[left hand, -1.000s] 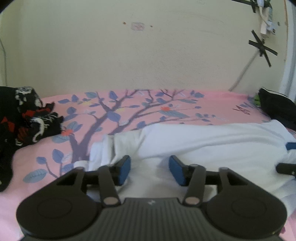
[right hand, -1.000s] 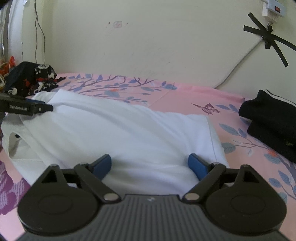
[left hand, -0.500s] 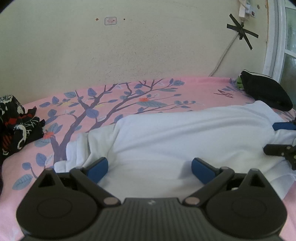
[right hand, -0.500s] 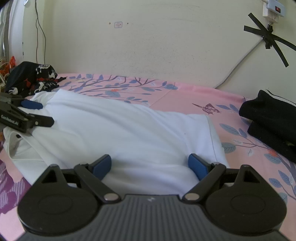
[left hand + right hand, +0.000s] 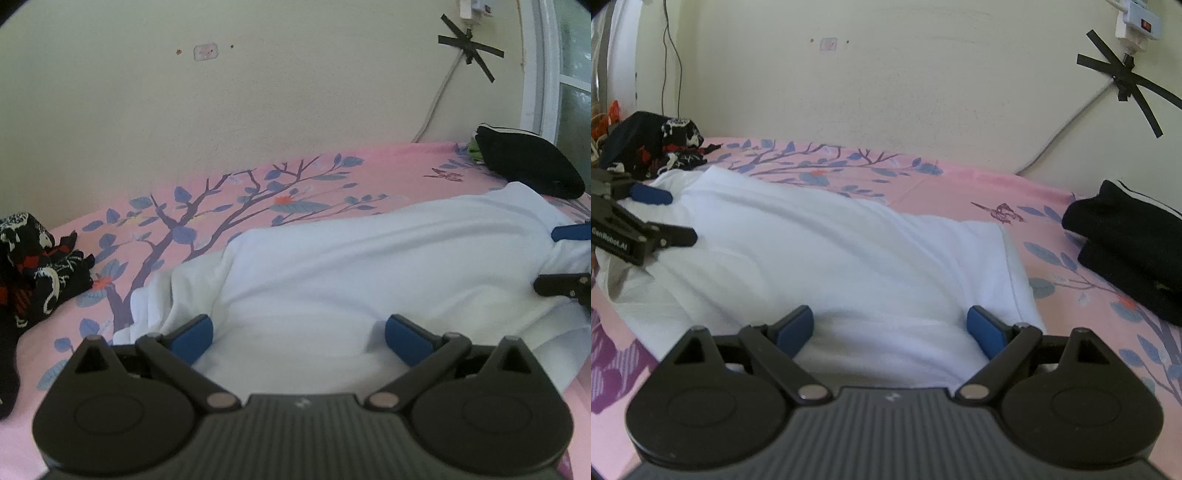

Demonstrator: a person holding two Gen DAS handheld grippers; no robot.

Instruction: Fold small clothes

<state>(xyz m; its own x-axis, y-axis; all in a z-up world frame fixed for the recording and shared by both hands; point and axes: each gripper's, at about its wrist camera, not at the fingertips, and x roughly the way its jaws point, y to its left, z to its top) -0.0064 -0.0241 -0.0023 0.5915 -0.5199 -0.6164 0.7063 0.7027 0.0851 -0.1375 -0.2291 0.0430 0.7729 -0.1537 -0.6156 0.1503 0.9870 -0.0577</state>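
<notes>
A white garment (image 5: 351,266) lies spread across the pink tree-print bedsheet (image 5: 332,177), its left end bunched in folds. My left gripper (image 5: 299,332) hovers low over that left part; its jaws are opening, wide apart, and the pads do not press on the cloth. In the right wrist view the white garment (image 5: 831,251) stretches away to the left, where the left gripper (image 5: 670,216) shows with spread fingers. My right gripper (image 5: 891,325) stands open over the garment's right end, near its hem, holding nothing. The right gripper (image 5: 554,258) also shows at the left wrist view's right edge.
A folded black pile (image 5: 1126,236) sits on the bed to the right. At the left lies a crumpled black patterned cloth (image 5: 33,258). The cream wall (image 5: 923,92) with a taped cable closes the far side, and a window frame (image 5: 535,74) stands at the right.
The left gripper's jaws have spread from a narrow gap to wide over the white garment, and its view has rolled and swung right. The right gripper has not moved.
</notes>
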